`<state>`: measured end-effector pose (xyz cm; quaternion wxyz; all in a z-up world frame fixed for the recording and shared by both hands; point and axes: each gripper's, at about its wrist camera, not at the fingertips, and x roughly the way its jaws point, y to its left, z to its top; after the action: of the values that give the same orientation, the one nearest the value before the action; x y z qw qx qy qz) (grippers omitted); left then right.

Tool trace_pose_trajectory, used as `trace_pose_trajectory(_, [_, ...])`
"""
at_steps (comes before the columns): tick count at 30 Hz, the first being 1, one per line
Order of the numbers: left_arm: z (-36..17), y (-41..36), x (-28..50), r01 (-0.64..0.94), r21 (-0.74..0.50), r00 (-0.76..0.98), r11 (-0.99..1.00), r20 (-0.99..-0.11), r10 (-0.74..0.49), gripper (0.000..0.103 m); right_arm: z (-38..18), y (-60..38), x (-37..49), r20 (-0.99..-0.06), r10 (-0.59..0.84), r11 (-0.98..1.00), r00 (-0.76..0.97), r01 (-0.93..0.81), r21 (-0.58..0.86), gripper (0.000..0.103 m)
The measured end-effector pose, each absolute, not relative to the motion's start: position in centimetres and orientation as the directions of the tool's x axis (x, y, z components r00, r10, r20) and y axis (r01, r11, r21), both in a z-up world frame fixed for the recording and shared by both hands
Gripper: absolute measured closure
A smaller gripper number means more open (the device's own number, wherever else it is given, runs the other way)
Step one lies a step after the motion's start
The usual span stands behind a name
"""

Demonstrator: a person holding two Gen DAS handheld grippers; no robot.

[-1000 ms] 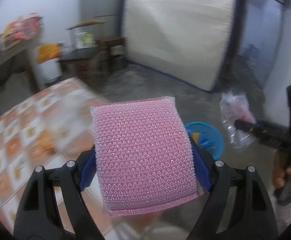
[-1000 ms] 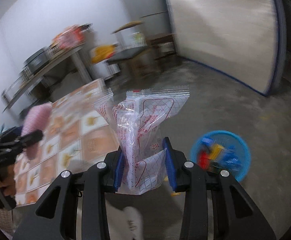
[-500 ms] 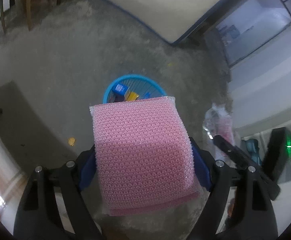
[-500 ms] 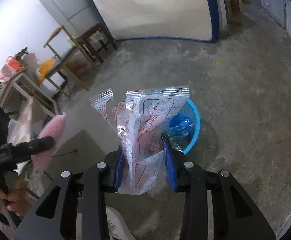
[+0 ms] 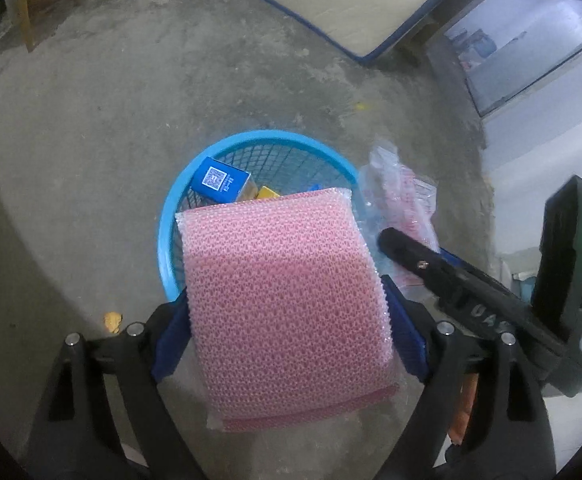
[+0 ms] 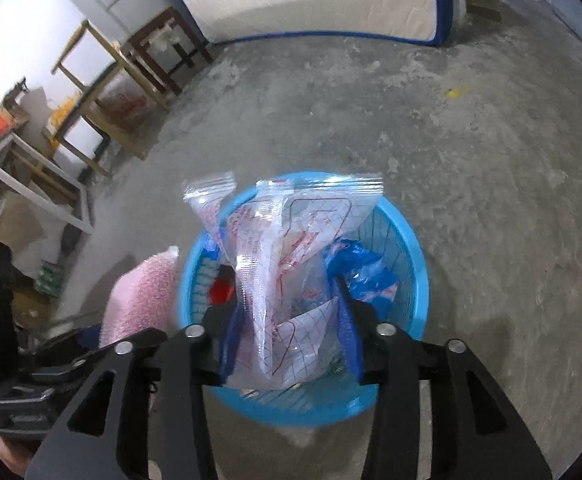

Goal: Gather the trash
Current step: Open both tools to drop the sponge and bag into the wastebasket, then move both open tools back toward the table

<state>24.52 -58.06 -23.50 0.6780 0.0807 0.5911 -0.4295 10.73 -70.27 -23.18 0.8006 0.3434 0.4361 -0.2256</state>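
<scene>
Both angled down over blue basket (image 6: 419, 280): left gripper (image 5: 287, 332) opening, pink sponge (image 5: 287, 304) between; right gripper (image 6: 291, 332) opening, clear bag (image 6: 291, 264) between.

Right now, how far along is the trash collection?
Done: a blue box and wrappers already lie in the blue basket. In hand: the left hand-held gripper holds a pink sponge pack; the right hand-held gripper, jaws just opening, has a clear bag over the basket. Left: dropping both.

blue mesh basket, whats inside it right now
Inside the blue mesh basket: a blue printed box, a yellow item and a crumpled blue wrapper. Held items hide its bottom.
</scene>
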Motion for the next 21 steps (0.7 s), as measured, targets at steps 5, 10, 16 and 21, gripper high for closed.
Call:
trace_pose_trajectory(5, [-25.3,-58.4,24.9,0.619,-0.437,-0.120,0.653,-0.874,-0.471,0.017,-26.9,-71.6,10.9,-0.898,-0.073,0.662,0.434,0.694,0.282,0.048])
trace_pose_trajectory(10, [-23.6,-58.0,24.9,0.650,-0.424,-0.065,0.630,-0.857,-0.511,0.014,-25.4,-71.7,8.5,-0.859,-0.119,0.665,0.497,0.683,0.303,0.038])
trace_pose_trajectory(16, [-19.4,-56.0,23.7,0.656,-0.451,-0.038,0.605,-0.821,-0.570,0.014,-22.2,-71.0,4.7,-0.805,-0.171,0.623,0.568,0.696,0.358,0.038])
trace_pose_trajectory(21, [-13.5,-54.9,20.4,0.750,-0.425,-0.005,0.507,-0.770,-0.638,0.014,-18.9,-68.7,0.9,-0.742,-0.177,0.602,0.647,0.667,0.439,0.034])
